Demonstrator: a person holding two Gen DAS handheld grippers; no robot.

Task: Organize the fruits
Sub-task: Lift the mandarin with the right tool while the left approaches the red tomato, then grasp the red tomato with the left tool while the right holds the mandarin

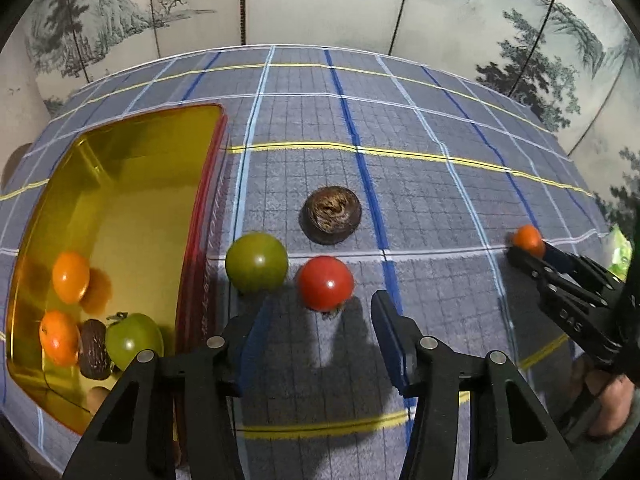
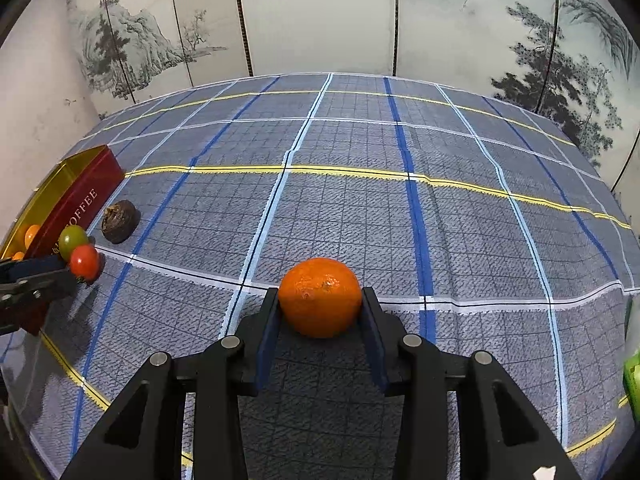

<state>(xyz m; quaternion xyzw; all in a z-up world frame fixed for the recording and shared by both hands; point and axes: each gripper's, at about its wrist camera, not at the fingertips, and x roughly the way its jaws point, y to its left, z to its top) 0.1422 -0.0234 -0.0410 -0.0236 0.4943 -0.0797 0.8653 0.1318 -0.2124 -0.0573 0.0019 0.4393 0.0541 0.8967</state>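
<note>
Presently right gripper (image 2: pixel 320 300) clamps the orange (image 2: pixel 320 297); it may slip. Left gripper (image 1: pixel 320 308), open, could knock the tomato (image 1: pixel 325 283) rolling.

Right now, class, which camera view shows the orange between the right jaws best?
The right wrist view: the orange fills the centre, close up, with both blue pads of the right gripper against its sides. The left wrist view shows the same orange only small at the right edge, partly hidden by the jaws.
</note>
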